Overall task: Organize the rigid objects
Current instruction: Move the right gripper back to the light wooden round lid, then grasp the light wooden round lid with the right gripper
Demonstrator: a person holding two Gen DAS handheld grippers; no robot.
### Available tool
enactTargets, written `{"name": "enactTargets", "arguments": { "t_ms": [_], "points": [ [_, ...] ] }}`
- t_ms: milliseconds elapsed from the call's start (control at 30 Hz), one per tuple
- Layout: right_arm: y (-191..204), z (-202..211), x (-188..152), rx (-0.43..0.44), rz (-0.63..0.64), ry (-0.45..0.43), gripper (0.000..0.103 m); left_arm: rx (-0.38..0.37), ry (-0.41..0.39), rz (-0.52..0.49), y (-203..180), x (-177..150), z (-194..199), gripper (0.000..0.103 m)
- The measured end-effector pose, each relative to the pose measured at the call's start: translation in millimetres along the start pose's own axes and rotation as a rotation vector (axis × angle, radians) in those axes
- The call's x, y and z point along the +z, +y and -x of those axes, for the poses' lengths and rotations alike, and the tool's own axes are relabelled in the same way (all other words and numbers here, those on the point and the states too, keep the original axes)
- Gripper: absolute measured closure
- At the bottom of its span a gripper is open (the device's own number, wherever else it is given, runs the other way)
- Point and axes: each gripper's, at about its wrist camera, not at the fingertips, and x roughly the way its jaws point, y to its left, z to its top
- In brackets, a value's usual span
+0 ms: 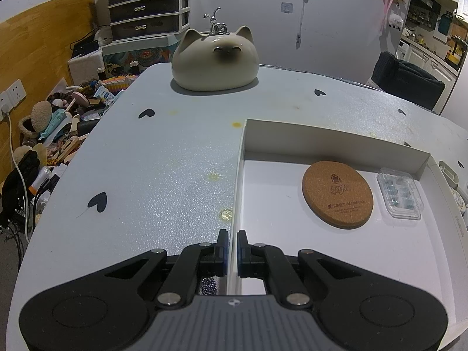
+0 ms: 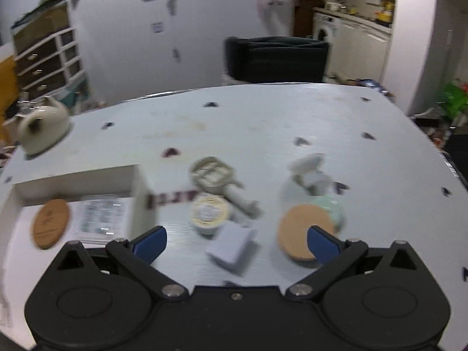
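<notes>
My left gripper (image 1: pixel 232 237) is shut on the left wall of a shallow white box (image 1: pixel 240 158). In the box lie a round cork coaster (image 1: pixel 337 198) and a clear plastic case (image 1: pixel 400 195). The right wrist view is blurred. My right gripper (image 2: pixel 236 238) is open and empty above loose items on the table: a pale blue card box (image 2: pixel 231 247), a round yellow-rimmed tin (image 2: pixel 209 212), a second cork coaster (image 2: pixel 301 235) over a mint lid (image 2: pixel 332 207), a beige tool (image 2: pixel 218 177) and a white piece (image 2: pixel 310 172). The white box (image 2: pixel 140 193) is to its left.
A ceramic cat-shaped pot (image 1: pixel 215 60) stands at the table's far side. Clutter and a drawer unit (image 1: pixel 146 5) lie off the left table edge. A dark chair (image 2: pixel 276 58) stands behind the table. The grey table (image 1: pixel 163 158) has black heart marks.
</notes>
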Motion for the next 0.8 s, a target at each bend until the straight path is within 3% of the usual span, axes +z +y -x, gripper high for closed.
{"name": "enactTargets", "arguments": {
  "t_ms": [433,700,800],
  "points": [
    [-53.0,-43.1,-21.8,-0.160,-0.159,0.061,0.000,0.000,-0.001,0.002,1.0,-0.2,0.3,0.098],
    [-47.7,-65.8,-22.9,-0.193,-0.090,0.043,0.000,-0.001,-0.001,0.004,1.1,-0.5,0.3,0.098],
    [-47.6,-71.7,-18.7,-0.167,-0.087,0.035,0.000,0.000,-0.002,0.005,1.9,-0.9,0.2,0.098]
  ]
}}
